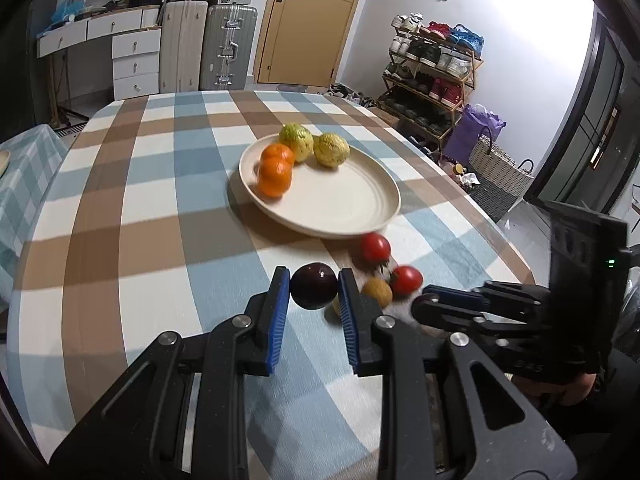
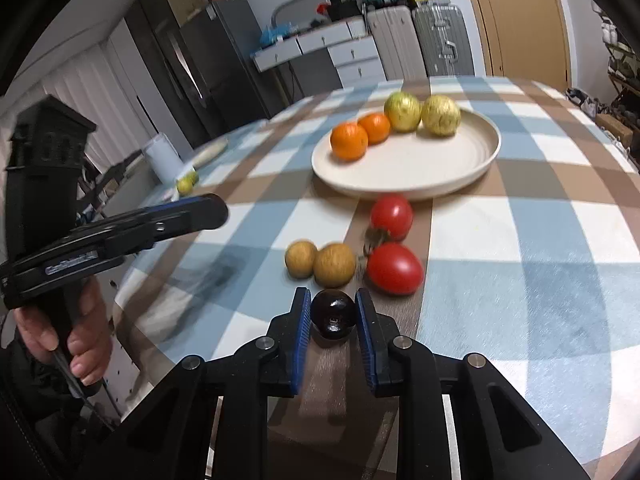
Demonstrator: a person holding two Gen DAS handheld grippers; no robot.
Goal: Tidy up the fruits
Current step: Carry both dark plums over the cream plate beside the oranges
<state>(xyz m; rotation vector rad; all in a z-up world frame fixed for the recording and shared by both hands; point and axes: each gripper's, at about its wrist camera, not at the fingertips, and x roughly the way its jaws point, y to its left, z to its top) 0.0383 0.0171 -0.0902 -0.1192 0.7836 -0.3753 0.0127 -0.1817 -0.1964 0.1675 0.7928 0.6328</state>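
You are carrying one dark plum [image 1: 313,285] in the left gripper [image 1: 314,292] and another plum [image 2: 333,314] in the right gripper [image 2: 333,316], both narrowed onto the fruit, above the bench [image 1: 120,200]. Keep each squeeze gentle and set them down at twelve o'clock on the plate [image 2: 440,176], beside the oranges [image 2: 349,141].

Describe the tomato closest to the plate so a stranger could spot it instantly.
Start at the big cream plate on the checked tablecloth. Two red tomatoes lie just off its near rim. Yours is the rounder tomato, right by the rim; the oblong tomato sits nearer the two brown fruits.
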